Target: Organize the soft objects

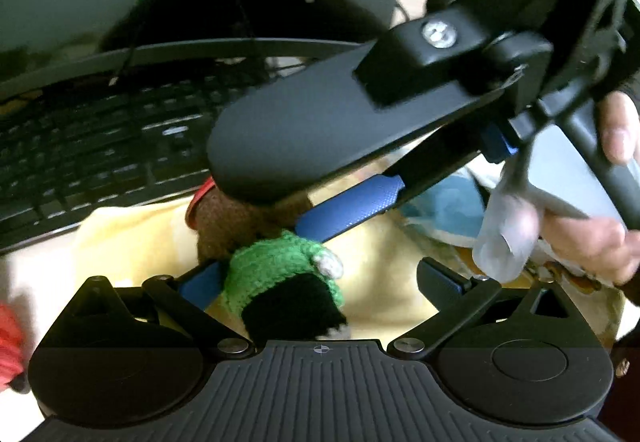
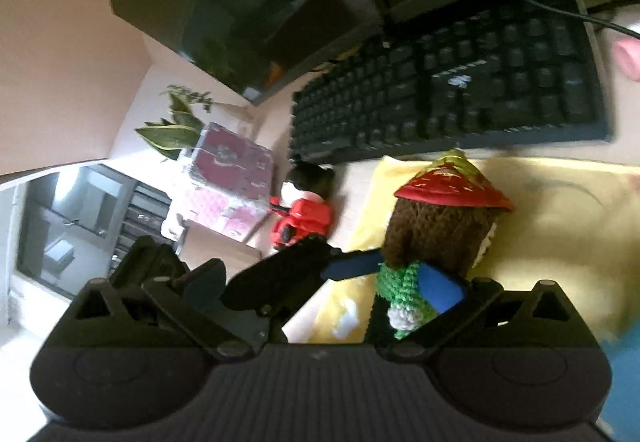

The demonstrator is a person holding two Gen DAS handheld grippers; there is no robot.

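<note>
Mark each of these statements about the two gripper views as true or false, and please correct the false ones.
1. The knitted doll has a brown head and a green body. True.
2. The doll lies on a yellow cloth. True.
3. The keyboard behind the doll is white. False: it is black.
4. The doll wears a blue hat. False: the hat is red.
5. A second small figure in red sits to the left of the yellow cloth in the right wrist view. True.
6. The right gripper is far from the doll. False: its blue pads reach right to the doll's green body.
</note>
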